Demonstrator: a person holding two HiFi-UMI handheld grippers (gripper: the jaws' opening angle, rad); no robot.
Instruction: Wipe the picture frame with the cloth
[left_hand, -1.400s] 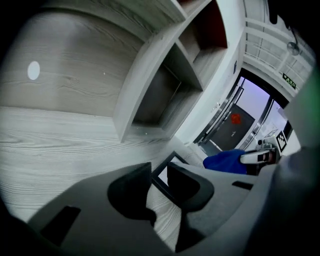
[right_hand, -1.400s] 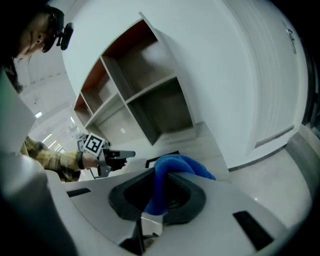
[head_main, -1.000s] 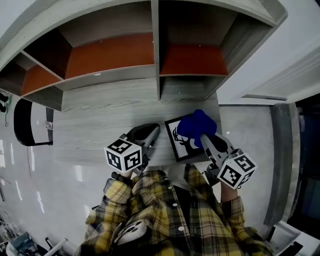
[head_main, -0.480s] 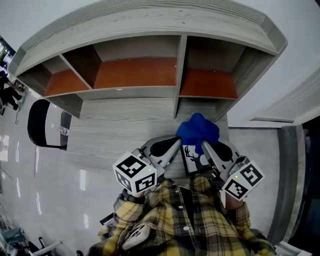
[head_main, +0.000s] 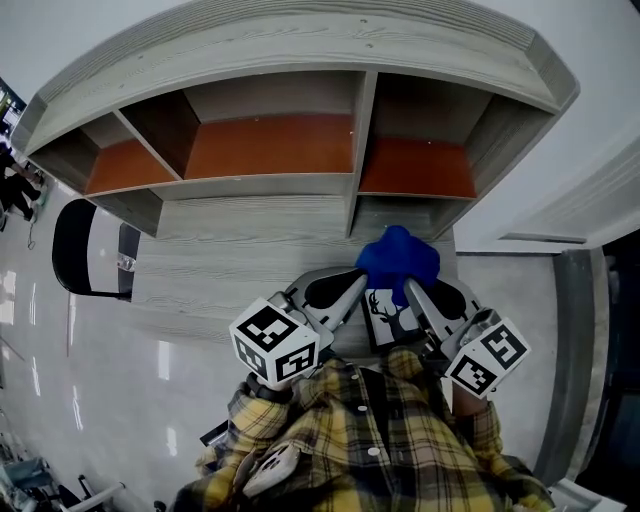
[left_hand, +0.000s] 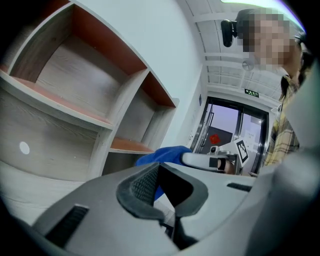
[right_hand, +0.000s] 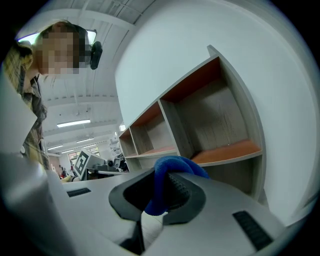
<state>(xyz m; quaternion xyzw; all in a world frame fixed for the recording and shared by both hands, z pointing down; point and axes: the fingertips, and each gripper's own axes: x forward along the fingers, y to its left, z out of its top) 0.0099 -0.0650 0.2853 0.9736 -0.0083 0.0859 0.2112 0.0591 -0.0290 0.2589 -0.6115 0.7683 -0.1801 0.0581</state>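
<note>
Grey tabletop below the shelf unit: left gripper has just closed on the picture frame edge and raised it clear, blue cloth pinched in right gripper at its top, so wiping looks next.

Head view: bright, even overhead light with no hard shadows. The shelf unit is shaded in its deeper compartments. The glossy floor carries glare streaks. Straight edges bow strongly from fisheye distortion.

Gripper views: black vignette at the corners. Ceiling strip lights are blown out. The cloth and nearest foreground are out of focus; the background shelves are acceptably sharp.
</note>
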